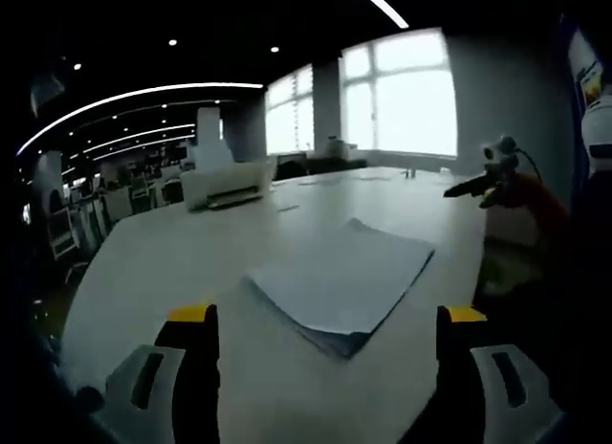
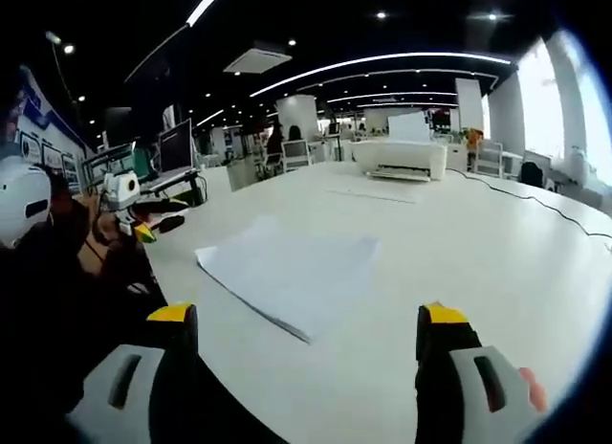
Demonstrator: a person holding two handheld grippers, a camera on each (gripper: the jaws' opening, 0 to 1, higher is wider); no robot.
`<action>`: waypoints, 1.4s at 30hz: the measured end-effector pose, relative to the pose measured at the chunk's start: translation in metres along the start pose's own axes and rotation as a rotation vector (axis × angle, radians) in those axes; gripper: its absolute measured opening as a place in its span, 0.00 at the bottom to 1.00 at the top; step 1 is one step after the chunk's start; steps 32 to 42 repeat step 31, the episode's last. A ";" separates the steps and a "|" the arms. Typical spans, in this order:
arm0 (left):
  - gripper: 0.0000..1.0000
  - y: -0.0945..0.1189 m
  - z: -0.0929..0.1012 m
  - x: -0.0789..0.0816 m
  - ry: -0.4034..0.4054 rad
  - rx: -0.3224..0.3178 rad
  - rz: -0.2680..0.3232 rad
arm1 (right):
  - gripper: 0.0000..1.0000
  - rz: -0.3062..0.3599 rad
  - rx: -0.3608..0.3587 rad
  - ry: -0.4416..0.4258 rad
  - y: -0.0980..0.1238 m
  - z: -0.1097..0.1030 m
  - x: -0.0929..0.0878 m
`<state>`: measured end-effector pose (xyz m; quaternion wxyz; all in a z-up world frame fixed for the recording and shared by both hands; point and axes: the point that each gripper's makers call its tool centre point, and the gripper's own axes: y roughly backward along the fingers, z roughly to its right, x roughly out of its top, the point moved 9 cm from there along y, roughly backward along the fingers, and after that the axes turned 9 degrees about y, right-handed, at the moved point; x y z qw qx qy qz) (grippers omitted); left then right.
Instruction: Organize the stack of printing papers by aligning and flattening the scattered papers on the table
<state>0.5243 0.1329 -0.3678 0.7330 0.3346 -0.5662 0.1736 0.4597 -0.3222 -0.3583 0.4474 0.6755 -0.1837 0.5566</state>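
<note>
In the left gripper view, the left tool (image 1: pixel 325 344) has its two yellow-tipped jaws spread wide and pinches nothing. The stack of paper (image 1: pixel 339 283) lies flat on the white counter (image 1: pixel 172 272) just ahead of it and a little to the right of centre, apart from both jaws. The stack sits cornerwise to this tool: one corner points back toward the jaws, and the long axis runs away up and to the right. The edges look slightly stepped at the near corner, so the sheets are probably not yet square. Farther off on the left stands a white printer (image 1: pixel 228 184), well apart from the paper. At the right edge the other tool (image 1: pixel 497 171) comes in above the counter's side.

In the right gripper view, the right tool (image 2: pixel 304 344) is likewise spread and empty. The paper (image 2: pixel 292 270) lies ahead and slightly left of centre, again cornerwise, its near corner between the jaws' lines but not touching them. The printer (image 2: pixel 400 159) stands far beyond, with a cable (image 2: pixel 535 203) trailing to the right.

Both tools seem about equally near. Nothing stands between either tool and the stack, so each could likely close in on opposite edges to square it.
</note>
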 end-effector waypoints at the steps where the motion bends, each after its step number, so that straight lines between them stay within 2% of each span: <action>1: 0.97 0.001 0.001 0.000 0.001 0.000 0.003 | 0.90 -0.002 0.000 0.002 0.000 0.000 0.000; 20: 0.97 0.008 0.006 0.008 0.008 -0.018 0.038 | 0.90 0.008 -0.009 0.011 0.005 0.001 0.005; 31: 0.97 0.004 0.011 0.004 -0.010 -0.030 0.014 | 0.90 0.003 -0.013 0.005 0.005 0.001 0.001; 42: 0.97 0.004 0.011 0.004 -0.010 -0.030 0.014 | 0.90 0.003 -0.013 0.005 0.005 0.001 0.001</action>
